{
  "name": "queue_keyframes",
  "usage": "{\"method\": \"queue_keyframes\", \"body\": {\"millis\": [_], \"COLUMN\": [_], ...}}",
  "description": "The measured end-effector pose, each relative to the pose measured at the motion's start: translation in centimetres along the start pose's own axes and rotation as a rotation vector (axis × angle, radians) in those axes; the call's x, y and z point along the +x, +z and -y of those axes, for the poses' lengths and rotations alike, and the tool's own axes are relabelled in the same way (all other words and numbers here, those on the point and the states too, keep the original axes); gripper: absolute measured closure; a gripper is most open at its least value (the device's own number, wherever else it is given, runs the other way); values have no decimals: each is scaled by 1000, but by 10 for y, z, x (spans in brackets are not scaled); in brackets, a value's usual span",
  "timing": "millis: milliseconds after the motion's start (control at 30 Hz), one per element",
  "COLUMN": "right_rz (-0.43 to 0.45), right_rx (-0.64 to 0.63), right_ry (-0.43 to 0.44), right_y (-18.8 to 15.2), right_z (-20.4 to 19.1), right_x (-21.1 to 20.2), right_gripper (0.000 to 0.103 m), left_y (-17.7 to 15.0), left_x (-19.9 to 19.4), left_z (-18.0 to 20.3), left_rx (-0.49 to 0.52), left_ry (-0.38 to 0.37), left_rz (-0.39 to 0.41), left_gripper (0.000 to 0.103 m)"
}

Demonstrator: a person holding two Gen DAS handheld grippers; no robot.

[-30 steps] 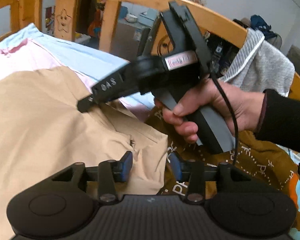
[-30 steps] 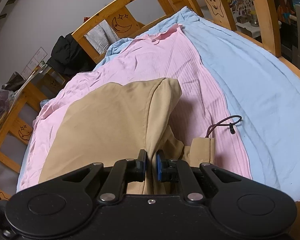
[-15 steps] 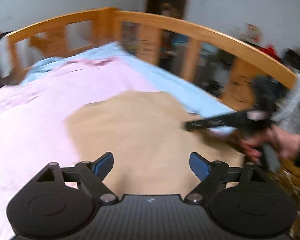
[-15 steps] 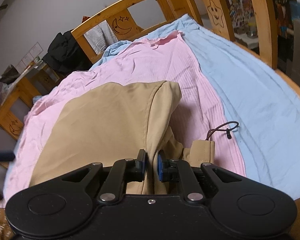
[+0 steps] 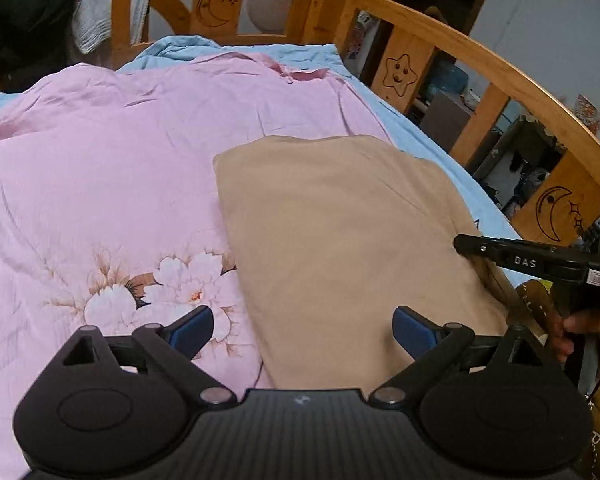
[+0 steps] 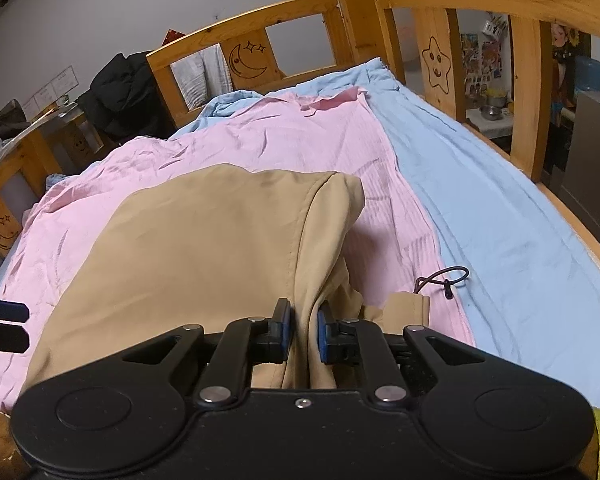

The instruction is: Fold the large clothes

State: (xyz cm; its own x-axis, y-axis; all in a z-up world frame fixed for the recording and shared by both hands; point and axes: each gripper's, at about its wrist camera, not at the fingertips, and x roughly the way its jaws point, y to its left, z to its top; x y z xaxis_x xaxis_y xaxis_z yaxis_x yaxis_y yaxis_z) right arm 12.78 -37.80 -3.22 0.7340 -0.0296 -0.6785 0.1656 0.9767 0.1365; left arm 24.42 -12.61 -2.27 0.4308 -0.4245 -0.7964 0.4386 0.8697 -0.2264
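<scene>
Pink quilt [image 5: 100, 168] carries tan garment [image 5: 340, 232]; right tongs [image 6: 303, 328] hide its pinched fold.

Pink floral quilt [image 5: 100, 184] over blue sheet [image 6: 500, 220], wooden bed rail [image 5: 460, 60] with star carving [image 5: 400, 74].

Open pink quilt [image 5: 100, 168] left of tan garment [image 5: 340, 240]; wooden bed rail [image 5: 480, 68] hemming the right.

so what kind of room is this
Most likely a child's bedroom: a wooden bed frame with carved moons and a smiling star, a pink floral quilt over a blue sheet, and a tan garment laid out for folding.
</scene>
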Motion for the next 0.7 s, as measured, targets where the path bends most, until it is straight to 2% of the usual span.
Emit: {"method": "queue_keyframes", "body": {"millis": [167, 500, 567, 700], "right_rz": [10, 12, 10, 27], "right_rx": [-29, -5, -5, 13], "right_ry": [-18, -14, -19, -49], "right_y": [0, 0, 0, 4], "right_z": [-5, -2, -2, -1], "right_x": [0, 2, 2, -5], "right_gripper": [88, 85, 81, 68], "left_y": [-1, -3, -3, -6], "left_x": [3, 8, 11, 26], "left_z": [1, -3, -2, 3], "left_rx": [-7, -40, -44, -10], "left_ry": [-11, -1, -9, -6], "left_rz": [-18, -32, -40, -84], "left_gripper": [4, 2, 2, 2]}}
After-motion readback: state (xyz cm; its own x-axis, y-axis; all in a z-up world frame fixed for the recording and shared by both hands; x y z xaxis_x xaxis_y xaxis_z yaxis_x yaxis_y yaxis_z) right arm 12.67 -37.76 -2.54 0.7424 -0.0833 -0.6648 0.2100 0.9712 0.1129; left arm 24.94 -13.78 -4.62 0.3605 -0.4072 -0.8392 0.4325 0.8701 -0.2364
